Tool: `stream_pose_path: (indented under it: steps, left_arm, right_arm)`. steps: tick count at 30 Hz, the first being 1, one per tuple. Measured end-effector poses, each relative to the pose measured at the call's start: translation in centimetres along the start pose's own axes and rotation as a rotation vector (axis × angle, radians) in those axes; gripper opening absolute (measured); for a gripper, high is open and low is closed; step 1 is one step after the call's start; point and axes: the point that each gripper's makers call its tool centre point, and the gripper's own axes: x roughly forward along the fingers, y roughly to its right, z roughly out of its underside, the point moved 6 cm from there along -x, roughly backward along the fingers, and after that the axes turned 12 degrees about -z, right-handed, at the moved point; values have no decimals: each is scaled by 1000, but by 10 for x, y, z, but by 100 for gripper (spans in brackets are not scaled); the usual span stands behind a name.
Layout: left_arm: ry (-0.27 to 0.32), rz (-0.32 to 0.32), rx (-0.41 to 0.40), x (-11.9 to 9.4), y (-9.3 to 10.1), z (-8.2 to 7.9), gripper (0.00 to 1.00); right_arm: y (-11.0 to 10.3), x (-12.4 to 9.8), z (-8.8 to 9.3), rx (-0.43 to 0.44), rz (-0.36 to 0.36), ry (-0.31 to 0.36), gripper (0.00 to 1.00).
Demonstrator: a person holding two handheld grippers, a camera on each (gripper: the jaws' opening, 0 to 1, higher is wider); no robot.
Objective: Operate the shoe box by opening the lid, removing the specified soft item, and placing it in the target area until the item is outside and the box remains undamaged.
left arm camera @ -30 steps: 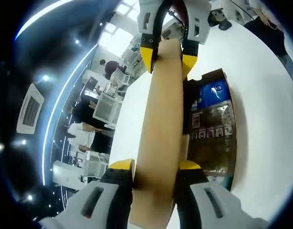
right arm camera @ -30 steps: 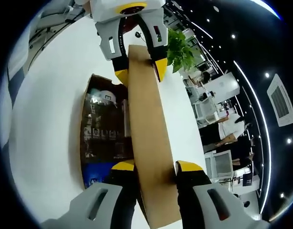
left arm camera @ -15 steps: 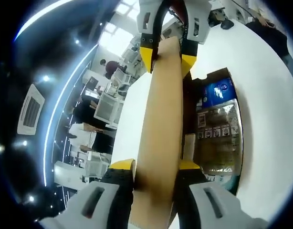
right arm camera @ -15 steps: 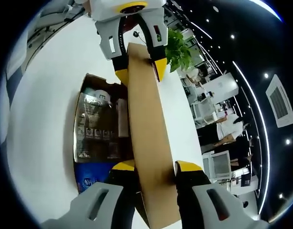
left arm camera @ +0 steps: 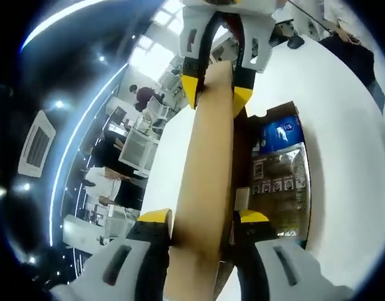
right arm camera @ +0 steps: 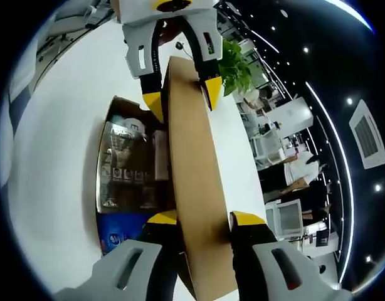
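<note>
Shoe box of brown cardboard (left arm camera: 286, 113) lies open on a white tabletop (left arm camera: 349, 157) in the left gripper view, its long brown cardboard lid (left arm camera: 208, 169) raised on edge along the box's left side. The left gripper (left arm camera: 202, 219), grey with yellow tips, is clamped on the near end of that lid, one jaw on each face. At the far end the right gripper (left arm camera: 214, 97) comes in from the top and pinches the same lid. Inside the box lies a soft plastic packet (left arm camera: 280, 179): a blue panel with a small white figure at the far end, then a clear crinkled stretch with a row of small printed squares. The print is too small to read, and no brand can be made out. Beyond the table, people stand among white desks and monitors (left arm camera: 139, 141).

In the right gripper view the lid (right arm camera: 192, 182) runs up the middle, with the right gripper (right arm camera: 202, 219) closed on its near end and the left gripper (right arm camera: 180, 94) gripping the far end. The box (right arm camera: 117, 106) sits to the left of the lid on the tabletop (right arm camera: 54, 144), the packet (right arm camera: 126, 182) still inside, its blue end now nearest. A green leafy plant (right arm camera: 236, 66) stands past the table's far edge.
</note>
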Motion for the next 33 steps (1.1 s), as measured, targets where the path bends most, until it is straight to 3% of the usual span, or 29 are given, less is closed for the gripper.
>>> stream_pose_path:
  steps: [4, 5, 9, 11, 15, 17, 20, 21, 23, 27, 33]
  left_arm:
    - [58, 29, -30, -12, 0, -8, 42]
    - [92, 39, -51, -19, -2, -13, 42]
    - [135, 81, -155, -40, -3, -24, 44]
    - [164, 94, -147, -51, -1, -29, 44]
    - [196, 218, -244, -62, 16, -34, 44]
    - [167, 282, -294, -60, 29, -26, 44]
    - [115, 327, -302, -53, 47, -9, 43]
    - [102, 383, -344, -52, 59, -4, 43]
    - [91, 418, -421, -48, 68, 2, 41]
    - [64, 456, -356, -38, 82, 16, 33]
    - [16, 529, -301, -19, 104, 30, 33]
  right_arm:
    - [1, 0, 0, 2, 4, -1, 29]
    - [2, 1, 0, 3, 7, 0, 29]
    - [3, 1, 0, 4, 7, 2, 29]
    - [2, 1, 0, 1, 6, 2, 29]
    - [1, 0, 0, -5, 4, 2, 29]
    - [1, 0, 0, -6, 3, 1, 29]
    - [1, 0, 0, -6, 2, 1, 29]
    - [1, 0, 0, -5, 2, 1, 29]
    - [0, 0, 0, -8, 1, 0, 29]
    - [0, 0, 0, -7, 0, -3, 29]
    - [0, 1, -1, -6, 0, -11, 29]
